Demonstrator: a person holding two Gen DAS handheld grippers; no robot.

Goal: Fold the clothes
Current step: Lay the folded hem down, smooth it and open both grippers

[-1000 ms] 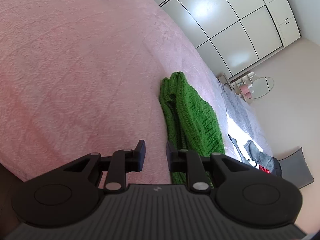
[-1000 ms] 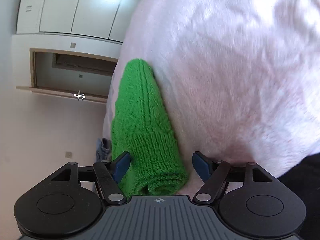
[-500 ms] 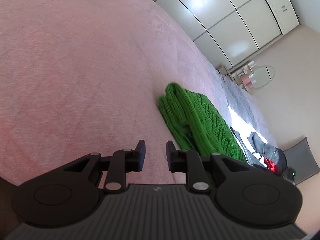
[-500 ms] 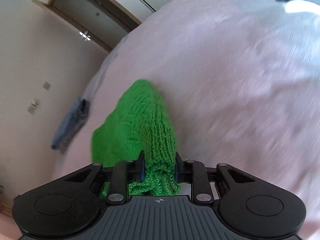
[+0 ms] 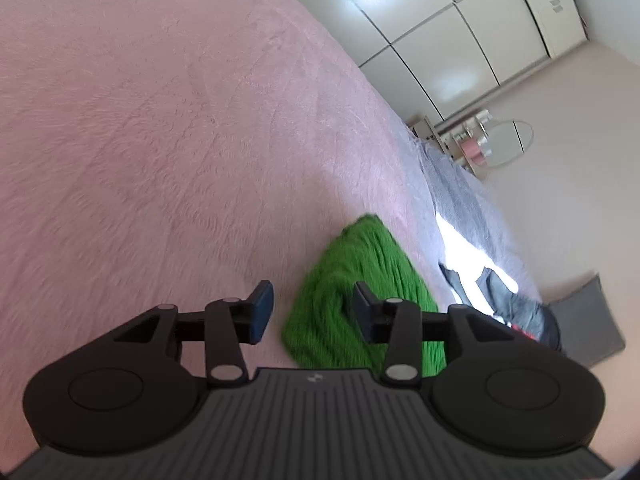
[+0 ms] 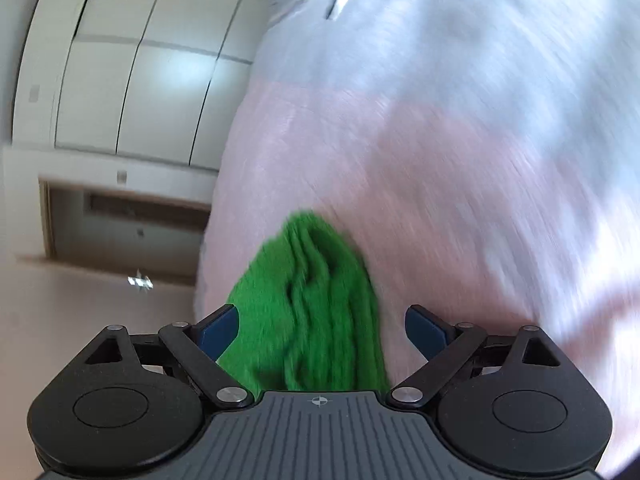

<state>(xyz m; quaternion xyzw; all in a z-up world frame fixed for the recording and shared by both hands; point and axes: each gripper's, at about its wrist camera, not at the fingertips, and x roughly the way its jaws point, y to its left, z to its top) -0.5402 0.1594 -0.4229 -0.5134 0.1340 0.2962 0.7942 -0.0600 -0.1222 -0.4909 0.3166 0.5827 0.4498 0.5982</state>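
A folded green knitted sweater (image 5: 360, 280) lies on the pink bedspread (image 5: 160, 140) near the bed's right edge. My left gripper (image 5: 312, 312) is open just above its near end, with the jaws standing either side of the fold. In the right wrist view the same green sweater (image 6: 316, 312) lies between the spread jaws of my right gripper (image 6: 320, 326), which is open and not clamping it. The view is blurred by motion.
White wardrobe doors (image 5: 420, 20) stand beyond the bed. A grey blanket (image 5: 468, 208) and dark clothes (image 5: 516, 304) lie at the bed's right side, with a grey cushion (image 5: 588, 320) and a round mirror (image 5: 508, 142). A doorway (image 6: 120, 224) shows in the right wrist view.
My right gripper shut on the sweater's end half a second ago and has now opened and let it go. My left gripper opened from nearly shut and moved over the sweater.
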